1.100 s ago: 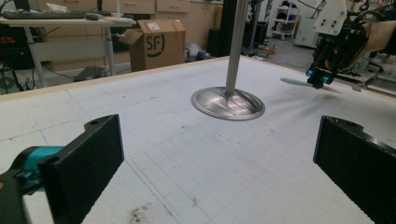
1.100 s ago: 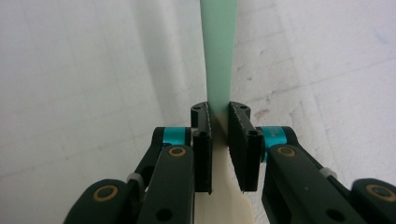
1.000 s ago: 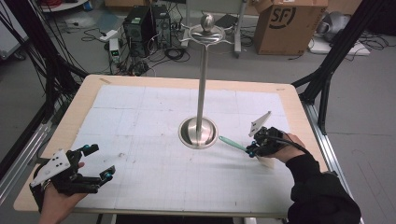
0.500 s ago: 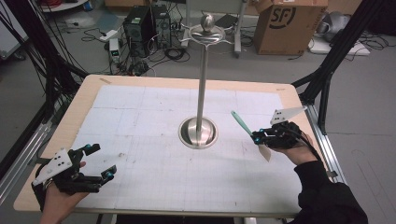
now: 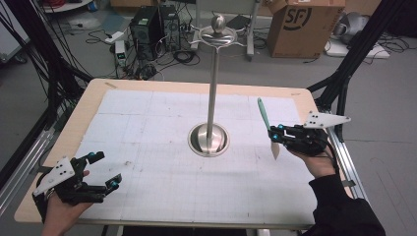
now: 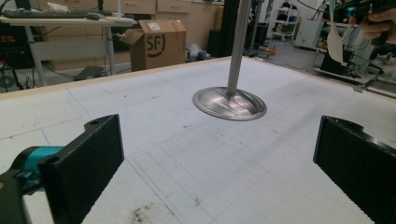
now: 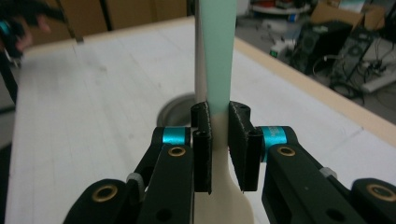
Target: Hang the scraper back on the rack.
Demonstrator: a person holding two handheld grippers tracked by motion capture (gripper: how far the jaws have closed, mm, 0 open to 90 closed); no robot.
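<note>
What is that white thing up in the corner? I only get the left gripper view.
Observer: It's the pale blade of a spatula. The right gripper is shut on it, where the blade meets a green handle.
Operator: Which way does it point?
Observer: Nearly upright, with the handle up and the blade hanging down, clear of the table.
Operator: What's on top of the silver pole?
Observer: The stand ends in a round knob.

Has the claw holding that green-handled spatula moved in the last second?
Yes. The right claw lifted the spatula off the table and drew rightward, away from the metal stand.
</note>
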